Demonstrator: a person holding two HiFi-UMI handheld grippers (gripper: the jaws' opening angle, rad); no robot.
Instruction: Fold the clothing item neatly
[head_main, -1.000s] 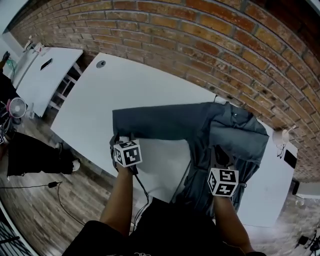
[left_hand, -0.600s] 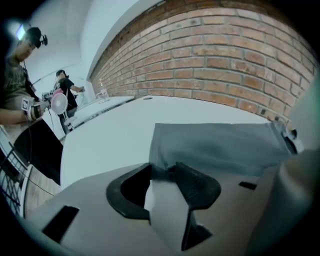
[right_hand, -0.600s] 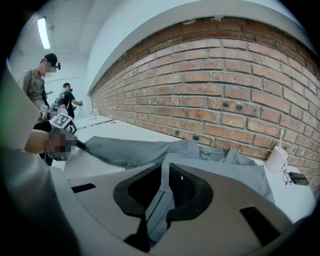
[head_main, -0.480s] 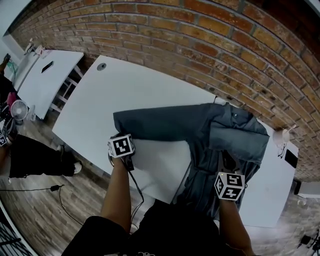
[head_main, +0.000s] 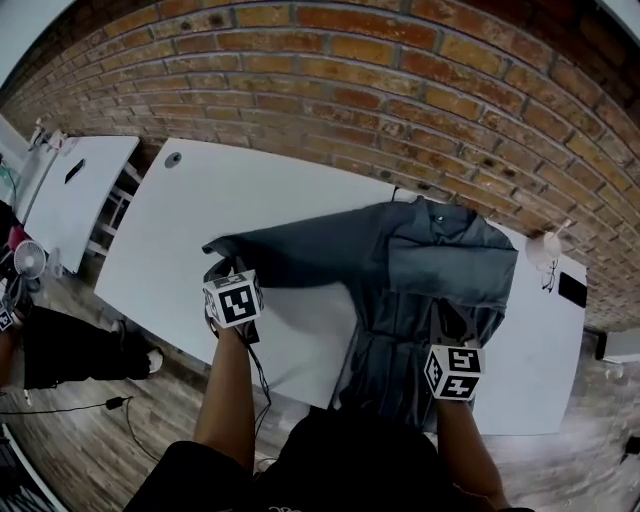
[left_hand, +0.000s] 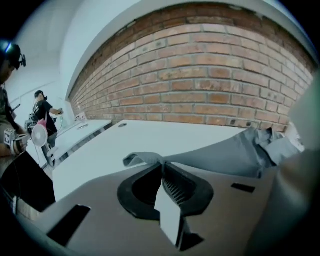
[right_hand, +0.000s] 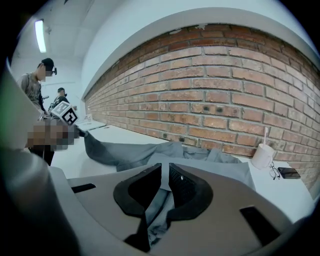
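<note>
left gripper jaws just closing, clamped on sleeve end; sleeve's long axis runs right to shirt body on desk; right gripper pinches shirt's lower fabric

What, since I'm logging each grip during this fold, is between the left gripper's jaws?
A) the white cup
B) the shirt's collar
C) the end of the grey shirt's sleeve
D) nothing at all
C: in the left gripper view, the left gripper has just been closing its jaws, and they now pinch the end of the sleeve of the grey shirt.
</note>
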